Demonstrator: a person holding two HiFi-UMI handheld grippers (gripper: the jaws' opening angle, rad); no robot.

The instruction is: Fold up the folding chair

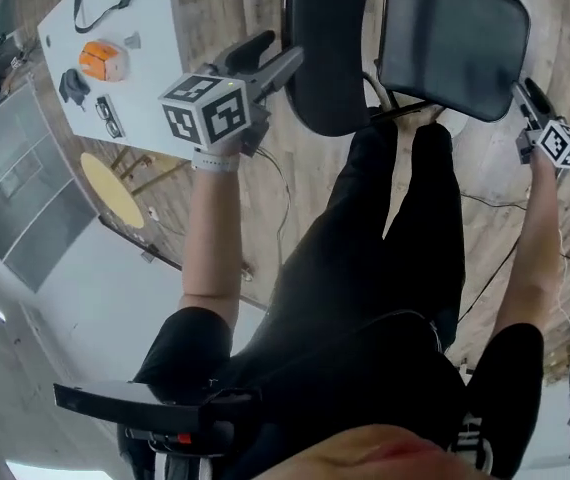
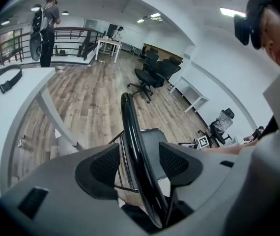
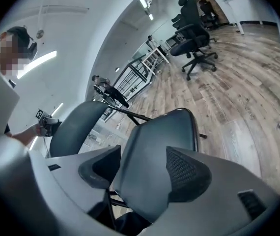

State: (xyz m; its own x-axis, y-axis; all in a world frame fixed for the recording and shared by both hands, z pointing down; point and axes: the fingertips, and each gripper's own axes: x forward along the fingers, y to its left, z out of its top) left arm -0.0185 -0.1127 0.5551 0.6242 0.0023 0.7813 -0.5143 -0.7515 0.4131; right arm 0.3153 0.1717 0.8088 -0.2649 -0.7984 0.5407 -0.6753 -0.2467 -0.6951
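Folding chair, black padded seat and backrest on dark metal tubing [image 1: 453, 43], sits unfolded on the wood-plank floor [image 1: 295, 183] at the person's feet. Left gripper [image 2: 139, 163] gapes astride the backrest rim [image 2: 131, 141]; right gripper [image 3: 142, 168] gapes around the seat edge [image 3: 154, 146]. Seat the pads deep and clamp square before swinging the seat towards the backrest.

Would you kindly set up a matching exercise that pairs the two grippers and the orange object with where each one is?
Things:
1. left gripper
2. right gripper
3. orange object

Places:
A. lying on the white table
B. jaws open on either side of the squarish chair panel
C. jaws open on either side of the rounded chair panel, at its edge

Pairs: 1-C, 2-B, 3-A.
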